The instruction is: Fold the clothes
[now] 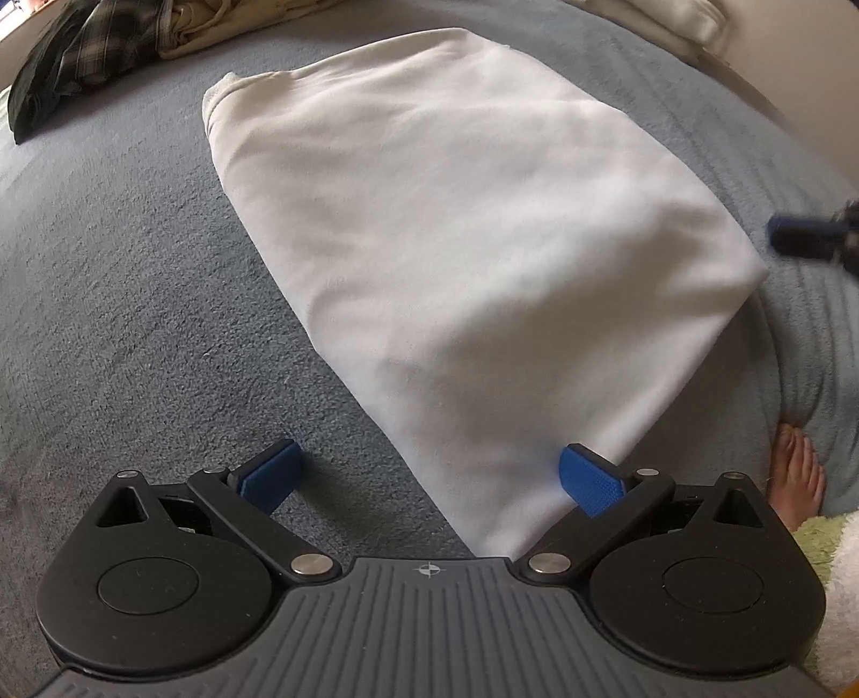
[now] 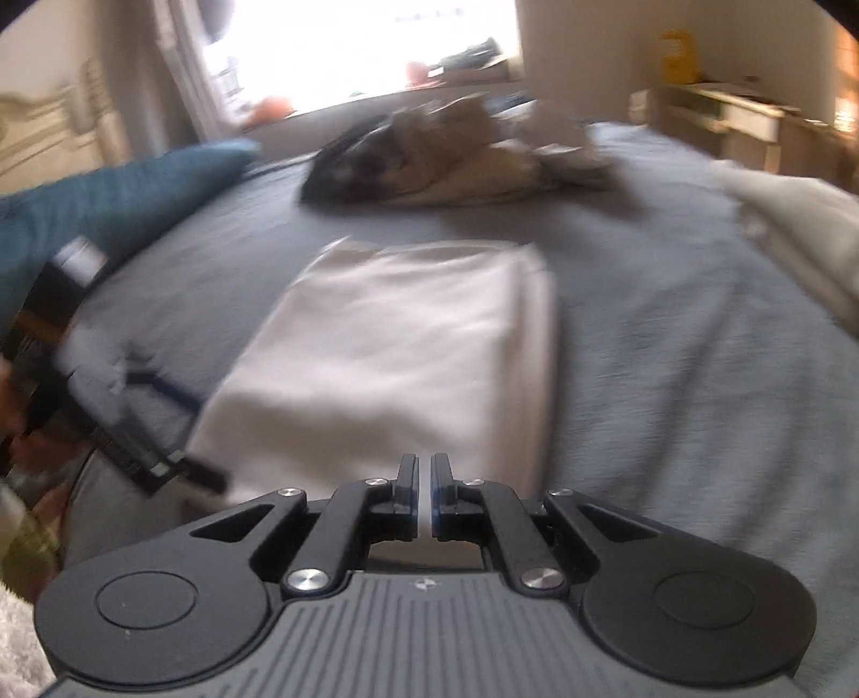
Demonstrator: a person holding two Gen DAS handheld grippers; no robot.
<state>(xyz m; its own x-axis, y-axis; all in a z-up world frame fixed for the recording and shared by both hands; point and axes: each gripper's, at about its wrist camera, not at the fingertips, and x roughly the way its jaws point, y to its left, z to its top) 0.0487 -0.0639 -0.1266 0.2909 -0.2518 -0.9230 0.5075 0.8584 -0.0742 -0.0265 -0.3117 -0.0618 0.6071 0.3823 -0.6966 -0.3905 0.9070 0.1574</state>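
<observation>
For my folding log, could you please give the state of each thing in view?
White cotton garment: folded, flat on the grey-blue bedspread.
Left gripper: fingers open.
Right gripper: fingers nearly shut.
Dark plaid and beige clothes pile: crumpled, unfolded.

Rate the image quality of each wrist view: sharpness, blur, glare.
Left wrist view: sharp on the white folded garment and open left gripper, fisheye bending at the edges, right gripper smeared. Right wrist view: motion-blurred throughout, window blown out white, clothes pile indistinct.
</observation>
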